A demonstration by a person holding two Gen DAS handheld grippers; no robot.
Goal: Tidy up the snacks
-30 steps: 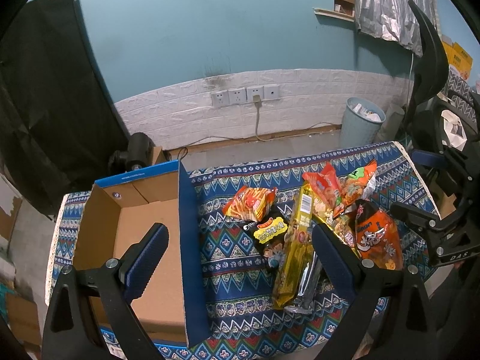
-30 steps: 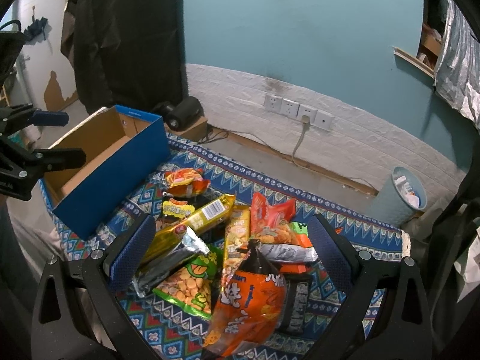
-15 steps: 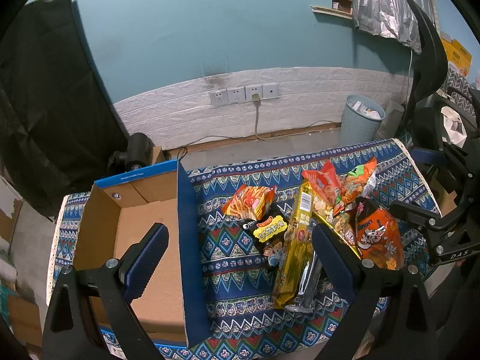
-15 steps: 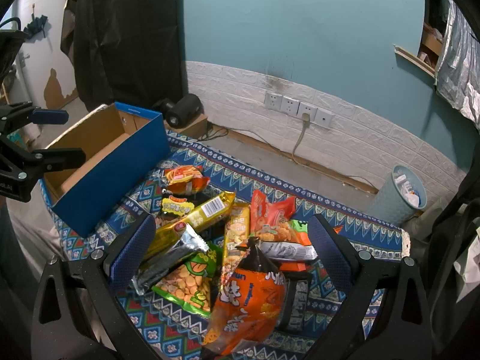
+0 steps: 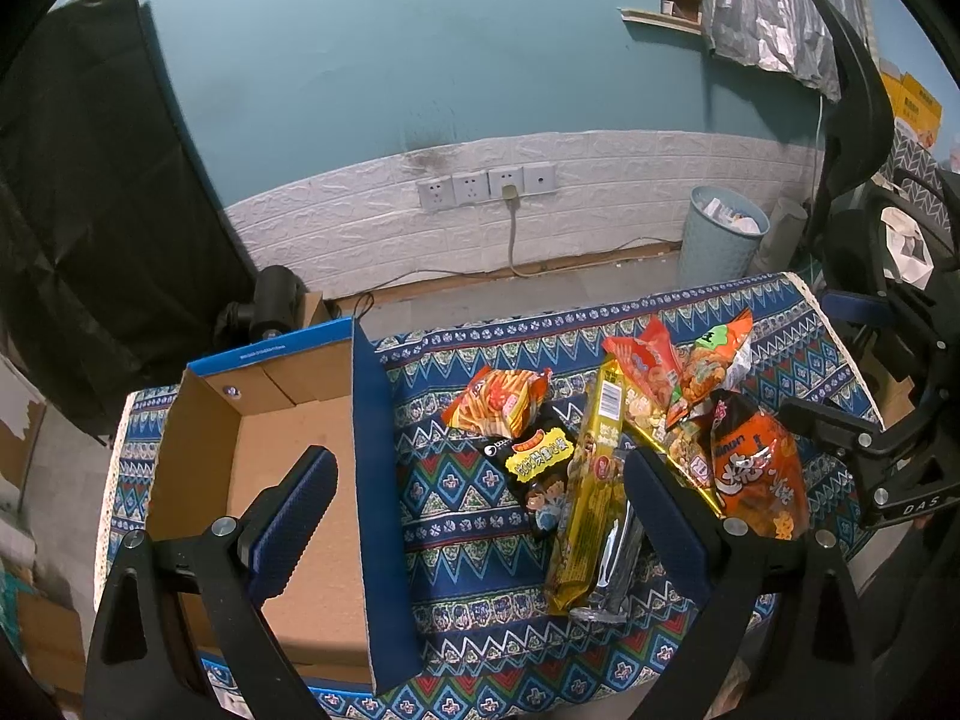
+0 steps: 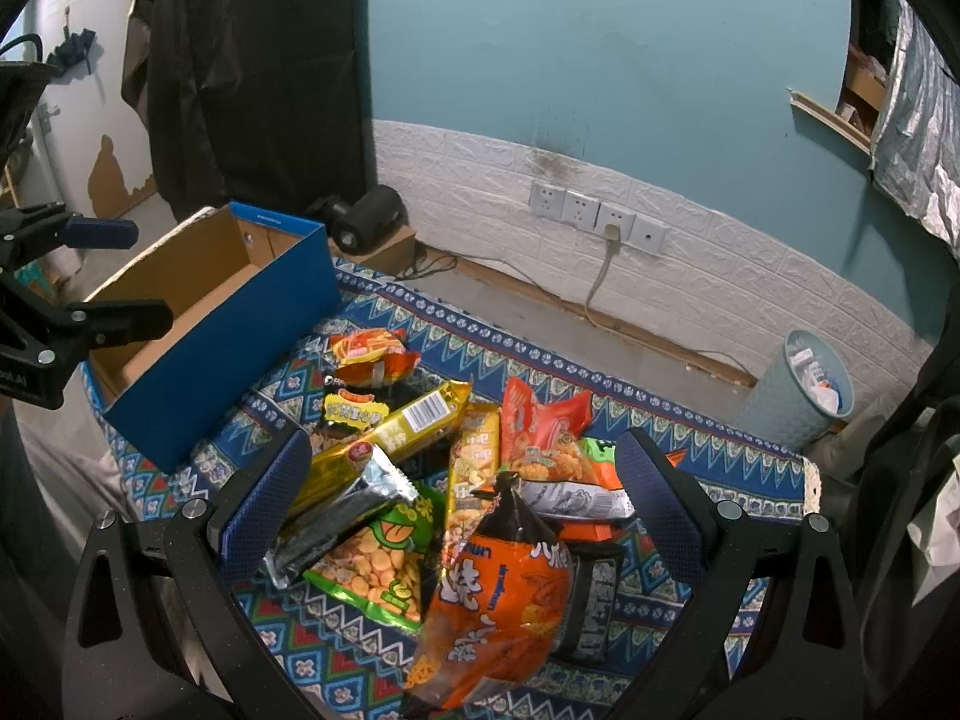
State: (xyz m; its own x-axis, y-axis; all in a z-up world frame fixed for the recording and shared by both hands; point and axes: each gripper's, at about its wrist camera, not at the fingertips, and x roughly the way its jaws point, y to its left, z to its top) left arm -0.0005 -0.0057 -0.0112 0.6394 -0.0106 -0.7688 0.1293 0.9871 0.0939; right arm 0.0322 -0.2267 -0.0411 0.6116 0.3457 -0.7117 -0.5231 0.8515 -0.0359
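A pile of snack packets lies on the patterned cloth [image 5: 456, 498]: a long yellow packet [image 5: 591, 492], a large orange bag [image 5: 756, 474], a small orange-red packet [image 5: 498, 405] and a black packet [image 5: 537, 468]. An empty blue cardboard box [image 5: 294, 480] stands left of them. My left gripper [image 5: 480, 516] is open and empty, above the box's right wall. My right gripper [image 6: 462, 504] is open and empty, above the pile, over the orange bag [image 6: 501, 588], a green cracker packet [image 6: 384, 558] and the yellow packet [image 6: 390, 438]. The box [image 6: 222, 324] is at its far left.
A light blue waste bin [image 5: 720, 234] stands on the floor behind the table, by the white brick wall with sockets [image 5: 486, 186]. A black office chair [image 5: 858, 138] is at the right. A black curtain [image 6: 252, 60] hangs at the left.
Both grippers have shifted only slightly; the views are almost the same. Nothing was taken hold of or moved.
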